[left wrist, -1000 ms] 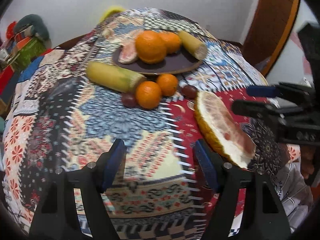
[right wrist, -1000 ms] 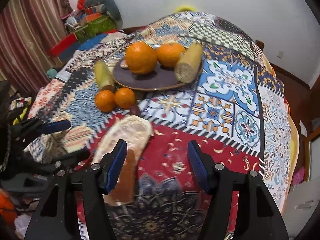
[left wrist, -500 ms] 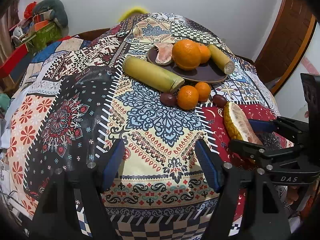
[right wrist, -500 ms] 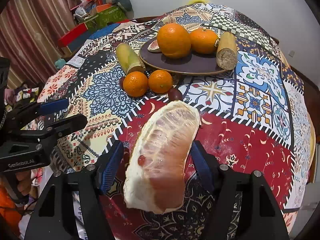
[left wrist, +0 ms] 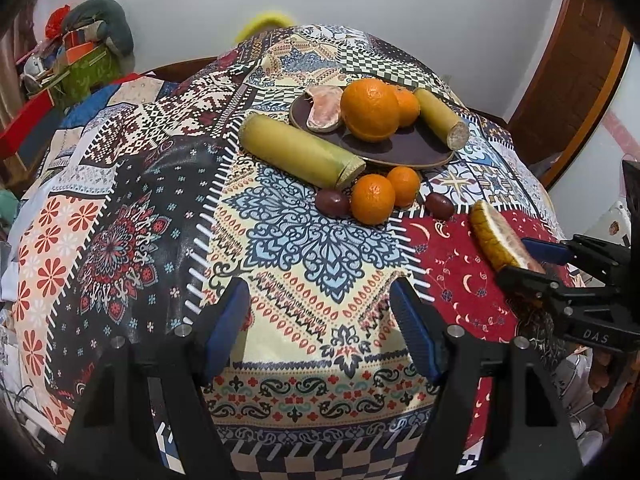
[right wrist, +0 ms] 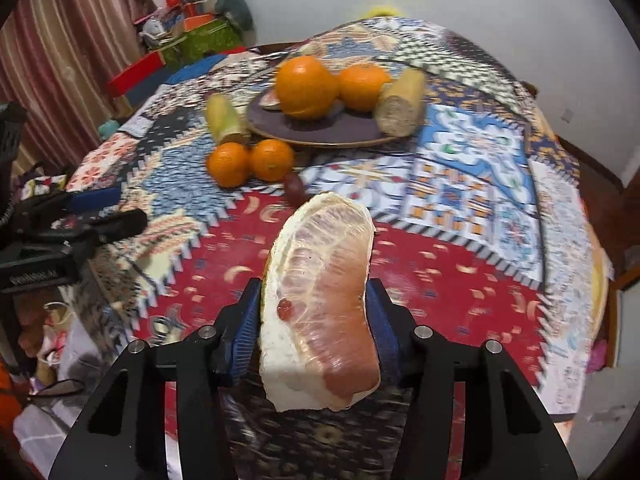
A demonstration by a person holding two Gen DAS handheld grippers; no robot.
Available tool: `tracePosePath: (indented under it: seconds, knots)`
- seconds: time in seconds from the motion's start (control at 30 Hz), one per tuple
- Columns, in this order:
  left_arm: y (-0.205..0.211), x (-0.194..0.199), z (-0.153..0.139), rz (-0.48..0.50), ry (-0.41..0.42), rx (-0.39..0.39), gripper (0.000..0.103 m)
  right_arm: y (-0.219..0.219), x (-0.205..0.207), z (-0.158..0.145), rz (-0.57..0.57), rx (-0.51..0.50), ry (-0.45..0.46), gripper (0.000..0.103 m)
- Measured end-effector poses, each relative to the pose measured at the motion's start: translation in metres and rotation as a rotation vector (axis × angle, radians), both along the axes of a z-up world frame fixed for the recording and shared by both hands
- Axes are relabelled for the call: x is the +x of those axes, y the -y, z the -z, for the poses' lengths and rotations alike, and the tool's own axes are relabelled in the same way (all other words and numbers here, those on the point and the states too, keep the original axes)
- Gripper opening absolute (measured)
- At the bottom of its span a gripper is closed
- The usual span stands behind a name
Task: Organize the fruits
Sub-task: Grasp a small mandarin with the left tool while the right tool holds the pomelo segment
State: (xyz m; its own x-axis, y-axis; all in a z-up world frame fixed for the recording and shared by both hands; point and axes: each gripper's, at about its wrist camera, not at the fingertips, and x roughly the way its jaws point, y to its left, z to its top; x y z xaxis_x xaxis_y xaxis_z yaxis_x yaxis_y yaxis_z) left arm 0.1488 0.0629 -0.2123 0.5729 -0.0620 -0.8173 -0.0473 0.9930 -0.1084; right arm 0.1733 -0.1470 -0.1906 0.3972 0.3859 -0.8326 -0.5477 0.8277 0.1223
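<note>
My right gripper (right wrist: 316, 320) is shut on a large pomelo wedge (right wrist: 324, 300) and holds it above the red patch of the tablecloth; the wedge also shows in the left wrist view (left wrist: 496, 240). My left gripper (left wrist: 320, 320) is open and empty over the table's near edge. A dark plate (left wrist: 400, 148) at the back holds a big orange (left wrist: 370, 110), a smaller orange (left wrist: 406, 102), a pomelo piece (left wrist: 324, 110) and a sugarcane piece (left wrist: 440, 118). In front of the plate lie a long sugarcane piece (left wrist: 300, 154), two small oranges (left wrist: 372, 198) and two dark fruits (left wrist: 332, 202).
The round table carries a patchwork cloth (left wrist: 280, 248). Boxes and bags (left wrist: 76, 60) are piled at the far left by the wall. A wooden door (left wrist: 580, 72) stands at the right. A curtain (right wrist: 60, 60) hangs at the left.
My right gripper has closed on the pomelo wedge and lifted it off the cloth. My left gripper has drawn back and to the left, staying open.
</note>
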Motion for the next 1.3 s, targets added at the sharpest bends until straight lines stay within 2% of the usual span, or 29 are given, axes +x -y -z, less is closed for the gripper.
tracePosePath:
  seconds: [0.27,0.47,0.67,0.87,1.07,1.3]
  knots:
    - [0.010,0.012,-0.001,0.008,0.003,0.008,0.072,0.001,0.009,0.005,0.007,0.019,-0.026,0.052]
    - [0.012,0.027,0.000,0.005,0.003,-0.002,0.072,0.005,0.007,0.005,0.027,0.048,-0.011,0.048]
    - [0.021,0.039,0.001,0.035,0.000,0.000,0.055,0.012,0.011,-0.004,0.043,0.084,0.003,0.047]
    - [0.027,0.055,0.002,0.060,-0.005,-0.006,0.037,0.018,0.018,-0.024,0.064,0.115,0.059,0.047]
    - [0.032,0.068,0.002,0.070,0.003,-0.001,0.037,0.022,0.027,-0.031,0.075,0.134,0.077,0.047]
    - [0.031,0.076,0.010,0.072,-0.002,-0.003,0.037,0.022,0.031,-0.022,0.073,0.145,0.052,0.047]
